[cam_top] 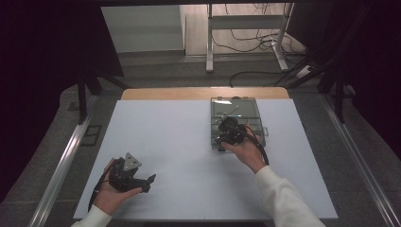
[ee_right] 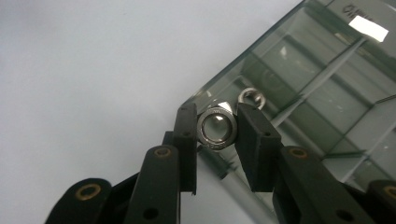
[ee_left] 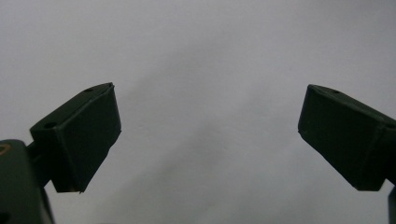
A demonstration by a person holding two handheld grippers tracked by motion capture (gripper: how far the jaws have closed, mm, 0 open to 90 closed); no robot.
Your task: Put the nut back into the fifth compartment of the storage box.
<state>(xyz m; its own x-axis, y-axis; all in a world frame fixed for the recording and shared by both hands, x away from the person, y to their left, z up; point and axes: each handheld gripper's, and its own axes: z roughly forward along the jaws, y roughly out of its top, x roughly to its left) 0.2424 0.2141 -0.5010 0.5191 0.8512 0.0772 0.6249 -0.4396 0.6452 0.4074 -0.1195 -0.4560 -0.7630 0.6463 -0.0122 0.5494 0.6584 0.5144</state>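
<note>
We see a big white table (cam_top: pixel 179 156) with a clear box (cam_top: pixel 235 113) near its far edge. The box has little rooms inside. Our right gripper (cam_top: pixel 226 135) is over the near part of the box. Our left gripper (cam_top: pixel 142 182) rests low on the table, well apart from the box, and its jaws are wide apart with nothing in them.

The right jaws are squeezed tight on a small shiny ring (ee_right: pixel 216 128). We think we are picking the ring out of the box. Next we need to keep the squeeze firm, lift clear of the box wall, and carry the ring to where it goes.

The high view shows the whole table and both hands, but the ring is too small to see there. The right gripper view shows the ring up close, held over the corner of the box, and a second ring (ee_right: pixel 251 97) just behind it.
</note>
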